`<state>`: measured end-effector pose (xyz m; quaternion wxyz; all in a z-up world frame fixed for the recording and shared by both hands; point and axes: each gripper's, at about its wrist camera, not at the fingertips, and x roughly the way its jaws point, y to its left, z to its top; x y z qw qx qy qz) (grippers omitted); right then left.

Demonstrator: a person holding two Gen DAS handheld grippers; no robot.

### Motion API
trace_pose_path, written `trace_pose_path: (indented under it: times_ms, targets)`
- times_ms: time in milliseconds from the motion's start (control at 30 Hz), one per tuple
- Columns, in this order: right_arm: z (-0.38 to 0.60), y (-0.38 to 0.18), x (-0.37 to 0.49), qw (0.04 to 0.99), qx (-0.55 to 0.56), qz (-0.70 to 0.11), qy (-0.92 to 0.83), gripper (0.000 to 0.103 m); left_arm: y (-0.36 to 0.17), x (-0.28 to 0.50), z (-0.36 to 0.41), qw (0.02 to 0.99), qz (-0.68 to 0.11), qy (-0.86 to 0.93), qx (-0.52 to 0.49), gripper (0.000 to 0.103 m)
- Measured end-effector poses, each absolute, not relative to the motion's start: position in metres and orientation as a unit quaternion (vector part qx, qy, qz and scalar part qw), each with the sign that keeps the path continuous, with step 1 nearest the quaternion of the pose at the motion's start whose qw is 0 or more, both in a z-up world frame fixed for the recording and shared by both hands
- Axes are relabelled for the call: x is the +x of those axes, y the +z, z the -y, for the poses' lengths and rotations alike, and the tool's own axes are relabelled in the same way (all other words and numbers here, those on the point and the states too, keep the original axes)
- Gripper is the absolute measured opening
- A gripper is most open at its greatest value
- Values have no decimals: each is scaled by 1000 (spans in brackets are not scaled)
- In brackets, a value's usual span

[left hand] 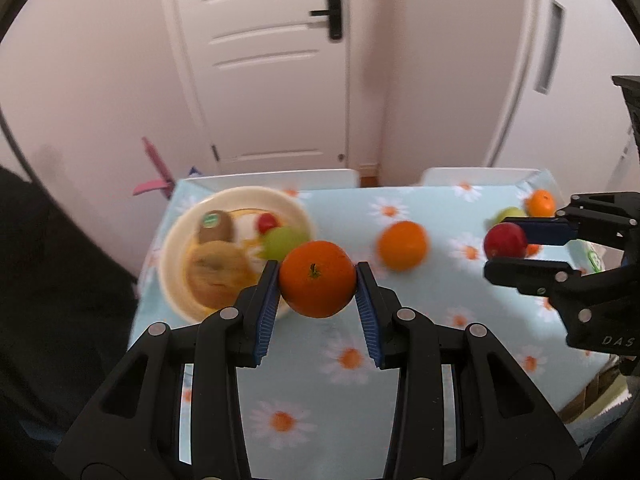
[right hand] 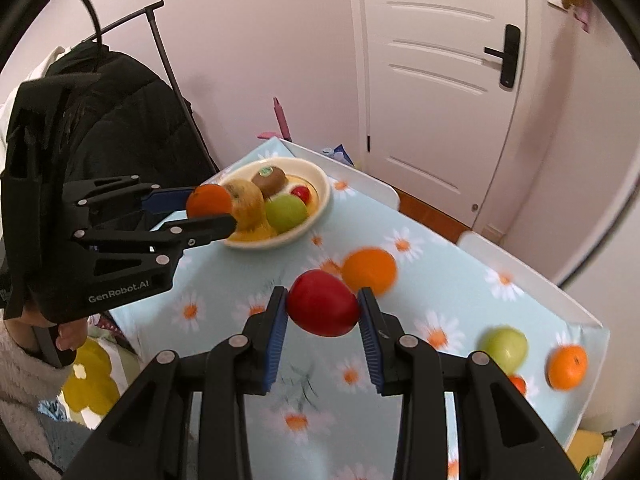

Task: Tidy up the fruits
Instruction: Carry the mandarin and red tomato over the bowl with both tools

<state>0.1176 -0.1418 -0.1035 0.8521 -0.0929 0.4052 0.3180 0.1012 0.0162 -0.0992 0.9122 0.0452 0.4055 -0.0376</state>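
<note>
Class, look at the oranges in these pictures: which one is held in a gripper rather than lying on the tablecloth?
The orange clamped in the left gripper, beside the bowl. The other two oranges lie loose on the tablecloth, untouched.

You faced pale pink walls [left hand: 80, 80] with a white panelled door [left hand: 260, 64] at twelve o'clock, its black lever handle [left hand: 330, 12] on the right edge. The table [left hand: 420, 360] wore a light blue cloth printed with daisies. At ten o'clock in your right view, a black clothes rack [right hand: 160, 40] held a dark coat [right hand: 120, 120]. A strip of wooden floor [right hand: 432, 208] showed below the door.
</note>
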Motion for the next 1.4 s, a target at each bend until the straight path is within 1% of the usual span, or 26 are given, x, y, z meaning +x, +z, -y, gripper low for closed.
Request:
trace_pose_path:
  times_ms: [233, 500, 733, 967, 1000, 1067, 1100, 1167, 1300, 1400]
  targets:
    - [84, -103, 154, 851, -89, -409, 318, 33, -109, 135, -84, 908, -417, -9, 33, 42]
    - [30, -119, 202, 849, -88, -418, 311, 32, -134, 182, -137, 903, -428, -3, 26, 42]
    - [-4, -137, 238, 849, -94, -426, 298, 32, -162, 213, -161, 893, -449, -9, 20, 42]
    - [-14, -148, 259, 849, -84, -438, 285, 32, -175, 227, -170, 889, -457, -23, 4, 43]
    - [-14, -148, 259, 849, -82, -439, 284, 33, -176, 229, -170, 889, -457, -25, 3, 46]
    - [-13, -148, 262, 848, -76, -440, 283, 33, -174, 230, -170, 890, -455, -22, 8, 77]
    - [-15, -148, 263, 848, -76, -441, 283, 32, -173, 229, -169, 893, -449, -15, 13, 102]
    - [-12, -147, 263, 848, -73, -442, 284, 32, -164, 222, -166, 904, -426, -10, 19, 103]
    - [-10, -145, 265, 844, -73, -443, 292, 32, -153, 217, -162, 903, -428, -1, 24, 103]
    - [-10, -142, 268, 839, -73, -446, 302, 32, -142, 207, -162, 904, -427, 3, 9, 103]
